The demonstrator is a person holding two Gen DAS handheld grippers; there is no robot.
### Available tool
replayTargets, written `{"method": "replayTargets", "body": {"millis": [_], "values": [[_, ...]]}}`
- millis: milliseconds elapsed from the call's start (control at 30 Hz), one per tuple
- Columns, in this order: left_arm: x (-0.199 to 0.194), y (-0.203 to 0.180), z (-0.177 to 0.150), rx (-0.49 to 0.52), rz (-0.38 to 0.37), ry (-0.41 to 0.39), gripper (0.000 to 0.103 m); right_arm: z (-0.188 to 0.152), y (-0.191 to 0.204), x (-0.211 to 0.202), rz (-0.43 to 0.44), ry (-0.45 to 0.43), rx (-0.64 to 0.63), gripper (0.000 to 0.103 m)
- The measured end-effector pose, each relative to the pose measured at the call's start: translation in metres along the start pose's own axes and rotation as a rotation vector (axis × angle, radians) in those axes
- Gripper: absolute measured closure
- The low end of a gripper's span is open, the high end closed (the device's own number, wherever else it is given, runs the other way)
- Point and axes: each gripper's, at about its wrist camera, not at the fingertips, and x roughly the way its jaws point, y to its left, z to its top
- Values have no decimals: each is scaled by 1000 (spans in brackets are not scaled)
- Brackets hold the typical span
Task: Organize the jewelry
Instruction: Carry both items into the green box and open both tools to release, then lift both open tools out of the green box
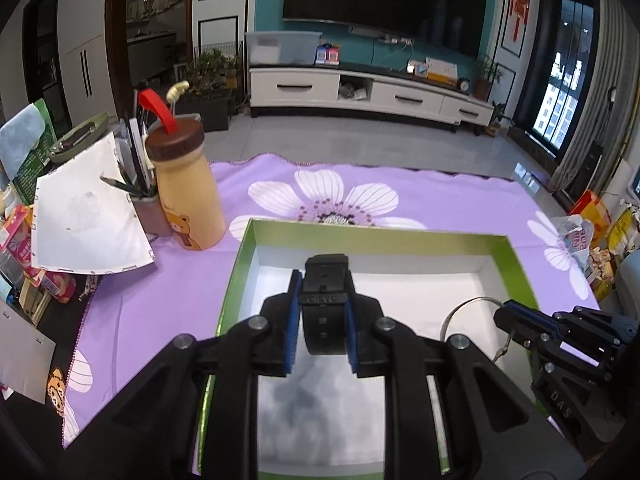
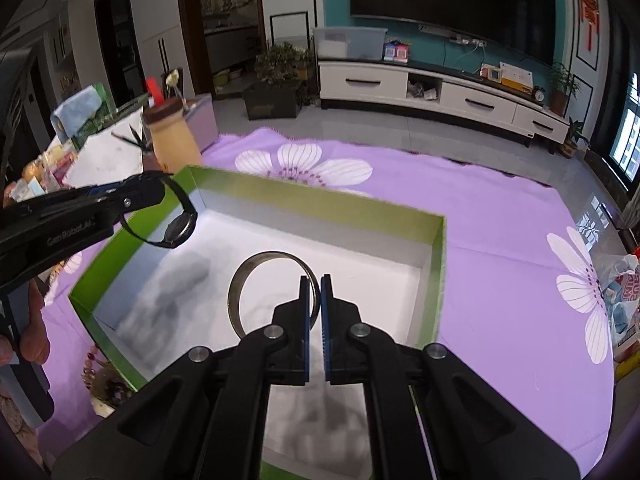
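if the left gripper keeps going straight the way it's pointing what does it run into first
Probably the far wall of the green box. The left gripper, shut on the black watch, points forward over the box's white floor toward that wall. Depth and tilt are hard to judge; angled downward, it would meet the floor first.

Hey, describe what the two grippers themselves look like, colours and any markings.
Both the left gripper and right gripper are matte black plastic with angular linkage arms, round silver pivot pins and blue ribbed finger pads. White "GenRobot.AI" lettering runs along the left one's side. No cables or sleeves show.

Beaded jewelry (image 2: 105, 376) behind box wall (image 2: 105, 330)
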Motion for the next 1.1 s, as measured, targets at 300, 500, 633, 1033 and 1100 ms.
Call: {"method": "replayTargets", "body": {"millis": [300, 500, 633, 1033, 1100], "values": [[24, -1, -17, 5, 33, 76, 83, -8, 9, 25, -11, 81, -33, 97], [15, 0, -20, 5, 42, 48, 42, -8, 8, 17, -36, 70, -15, 69], [1, 1, -18, -9, 37, 27, 34, -7, 6, 3, -32, 49, -1, 68], [-59, 4, -35, -76, 37, -7, 10, -31, 2, -65, -27, -41, 27, 50], [-71, 5, -44, -97, 28, -3, 8, -40, 3, -77, -19, -46, 28, 47]]}}
